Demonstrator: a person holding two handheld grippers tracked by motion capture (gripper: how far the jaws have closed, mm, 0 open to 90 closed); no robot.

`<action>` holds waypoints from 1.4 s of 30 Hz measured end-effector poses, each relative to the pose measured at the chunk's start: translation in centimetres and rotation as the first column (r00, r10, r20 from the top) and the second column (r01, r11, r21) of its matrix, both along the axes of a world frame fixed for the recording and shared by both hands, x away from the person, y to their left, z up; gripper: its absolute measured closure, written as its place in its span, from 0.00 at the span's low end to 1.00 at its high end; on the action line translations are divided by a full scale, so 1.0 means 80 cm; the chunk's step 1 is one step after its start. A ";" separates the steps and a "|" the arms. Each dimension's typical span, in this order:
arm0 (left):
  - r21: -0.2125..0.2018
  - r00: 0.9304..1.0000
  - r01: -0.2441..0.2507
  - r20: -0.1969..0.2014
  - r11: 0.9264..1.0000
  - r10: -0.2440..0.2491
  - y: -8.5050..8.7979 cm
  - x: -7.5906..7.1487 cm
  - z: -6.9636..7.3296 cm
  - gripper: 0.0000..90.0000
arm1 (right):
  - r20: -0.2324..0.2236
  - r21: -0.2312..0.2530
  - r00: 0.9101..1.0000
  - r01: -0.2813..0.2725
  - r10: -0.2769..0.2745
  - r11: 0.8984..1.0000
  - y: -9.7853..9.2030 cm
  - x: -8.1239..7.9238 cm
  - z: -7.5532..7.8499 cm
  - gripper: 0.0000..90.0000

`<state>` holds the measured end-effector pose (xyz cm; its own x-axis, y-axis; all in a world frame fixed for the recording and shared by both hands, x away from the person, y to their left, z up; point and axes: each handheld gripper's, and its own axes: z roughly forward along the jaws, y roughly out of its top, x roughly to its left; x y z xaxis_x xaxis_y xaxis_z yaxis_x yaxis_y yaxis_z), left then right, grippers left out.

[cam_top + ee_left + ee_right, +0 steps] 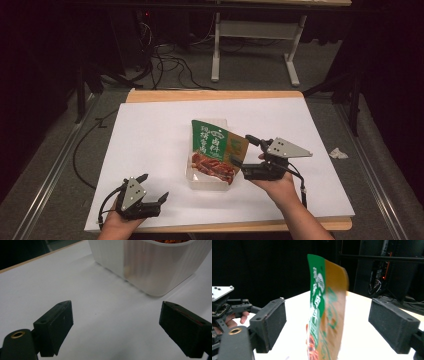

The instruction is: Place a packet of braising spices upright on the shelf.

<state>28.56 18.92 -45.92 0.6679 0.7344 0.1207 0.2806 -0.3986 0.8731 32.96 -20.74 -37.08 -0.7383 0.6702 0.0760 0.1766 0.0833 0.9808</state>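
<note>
The pouch [216, 150] is sitting propped in the white tub [200, 181] mid-table, leaning up and out. The right gripper [245, 151] is hanging at its right edge with jaws wide — pouch between them, nothing touching. The left gripper [155, 187] is idling near the front edge, jaws wide too — empty.

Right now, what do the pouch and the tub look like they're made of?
Pouch: looks like thin printed plastic film, slightly glossy; it stands curved and floppy.
Tub: seems translucent white plastic, ribbed and matte; its contents show faintly through the wall.
</note>
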 end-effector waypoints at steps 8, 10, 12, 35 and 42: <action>-0.003 1.000 -0.004 -0.001 1.000 0.004 0.000 0.000 0.000 0.14 | -0.009 -0.005 0.999 0.051 -0.051 0.999 -0.024 -0.005 -0.002 0.15; -0.004 1.000 -0.005 -0.002 1.000 0.005 0.000 0.000 0.000 0.14 | -0.008 -0.002 0.998 0.056 -0.056 0.998 -0.034 -0.007 -0.004 0.15; -0.005 1.000 -0.007 -0.001 1.000 0.007 0.000 0.001 0.000 0.14 | -0.013 -0.006 0.997 0.079 -0.079 0.997 -0.046 -0.010 -0.006 0.16; -0.011 1.000 -0.022 -0.009 1.000 0.022 -0.003 0.004 -0.002 0.14 | -0.056 -0.041 0.951 0.301 -0.303 0.953 -0.182 -0.051 -0.047 0.11; -0.003 1.000 -0.019 -0.010 1.000 0.019 -0.004 0.004 -0.002 0.14 | -0.066 -0.058 0.955 0.287 -0.290 0.956 -0.175 -0.046 -0.051 0.10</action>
